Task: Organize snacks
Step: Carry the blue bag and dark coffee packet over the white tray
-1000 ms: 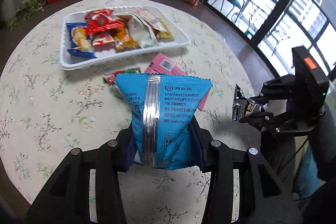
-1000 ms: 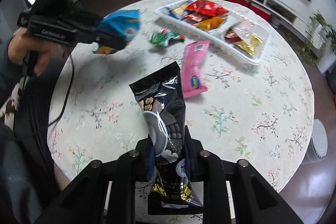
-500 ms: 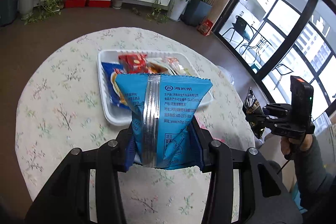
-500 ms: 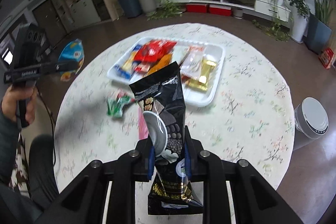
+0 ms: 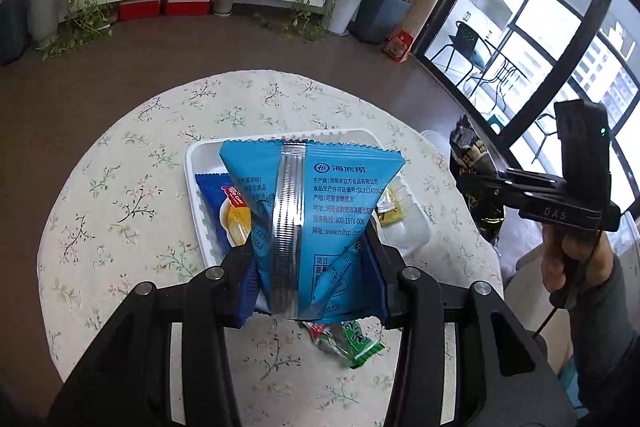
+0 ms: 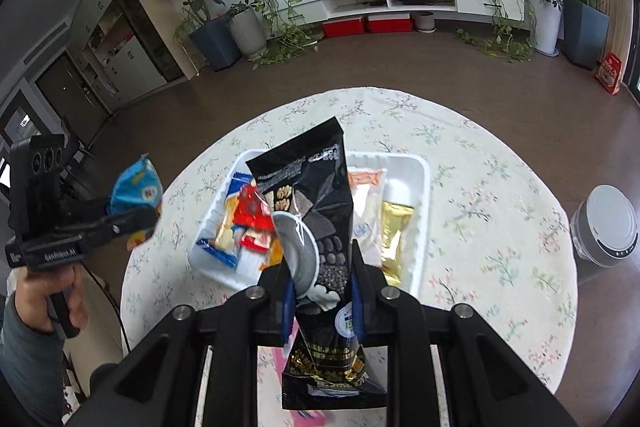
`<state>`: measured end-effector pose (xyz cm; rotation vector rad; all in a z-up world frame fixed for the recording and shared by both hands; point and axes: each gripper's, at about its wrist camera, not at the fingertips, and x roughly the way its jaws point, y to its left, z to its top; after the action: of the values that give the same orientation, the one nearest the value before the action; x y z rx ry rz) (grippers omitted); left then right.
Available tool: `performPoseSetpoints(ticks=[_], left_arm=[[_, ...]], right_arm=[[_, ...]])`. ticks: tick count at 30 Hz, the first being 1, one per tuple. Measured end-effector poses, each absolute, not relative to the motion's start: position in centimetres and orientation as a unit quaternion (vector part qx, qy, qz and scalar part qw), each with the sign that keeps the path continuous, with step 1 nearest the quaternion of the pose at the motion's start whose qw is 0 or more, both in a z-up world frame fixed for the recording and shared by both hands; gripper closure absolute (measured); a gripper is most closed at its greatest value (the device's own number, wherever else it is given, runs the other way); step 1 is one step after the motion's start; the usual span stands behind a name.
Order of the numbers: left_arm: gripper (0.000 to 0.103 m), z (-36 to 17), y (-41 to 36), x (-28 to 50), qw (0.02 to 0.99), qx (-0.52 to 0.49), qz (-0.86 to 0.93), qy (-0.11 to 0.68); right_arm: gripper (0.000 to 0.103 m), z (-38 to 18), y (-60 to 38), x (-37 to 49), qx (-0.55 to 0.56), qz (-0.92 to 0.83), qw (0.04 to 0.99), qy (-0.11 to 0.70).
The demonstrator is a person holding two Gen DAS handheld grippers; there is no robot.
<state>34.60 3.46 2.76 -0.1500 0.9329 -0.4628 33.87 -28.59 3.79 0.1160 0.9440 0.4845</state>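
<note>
My left gripper (image 5: 312, 291) is shut on a blue snack bag (image 5: 316, 219) and holds it high above the round table, over the near end of the white tray (image 5: 192, 187). My right gripper (image 6: 322, 307) is shut on a black snack bag (image 6: 316, 227), also held high over the tray (image 6: 420, 179). The tray holds several snack packets, among them a gold one (image 6: 394, 239) and a red one (image 6: 250, 211). A green packet (image 5: 348, 341) lies on the table in front of the tray. A pink packet (image 6: 308, 413) peeks out under the black bag.
The table has a floral cloth (image 5: 120, 207). A white round bin (image 6: 606, 231) stands on the floor right of the table. The other gripper shows at the right of the left wrist view (image 5: 480, 179) and at the left of the right wrist view (image 6: 136, 215).
Both grippers have risen with their bags and swung round to face the tray's short end. The table now looks smaller and farther below.
</note>
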Motion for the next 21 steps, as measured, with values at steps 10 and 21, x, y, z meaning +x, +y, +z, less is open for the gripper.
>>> performPoseSetpoints(ticks=[10, 21], left_arm=[[0.062, -2.1, 2.8, 38.0, 0.844, -0.076, -0.209, 0.488], [0.061, -6.5, 1.0, 39.7, 0.838, -0.045, -0.2, 0.506]], right_arm=[[0.079, 1.7, -23.8, 37.9, 0.065, 0.214, 0.846, 0.484], [0.079, -1.3, -23.5, 40.5, 0.048, 0.142, 0.846, 0.512]])
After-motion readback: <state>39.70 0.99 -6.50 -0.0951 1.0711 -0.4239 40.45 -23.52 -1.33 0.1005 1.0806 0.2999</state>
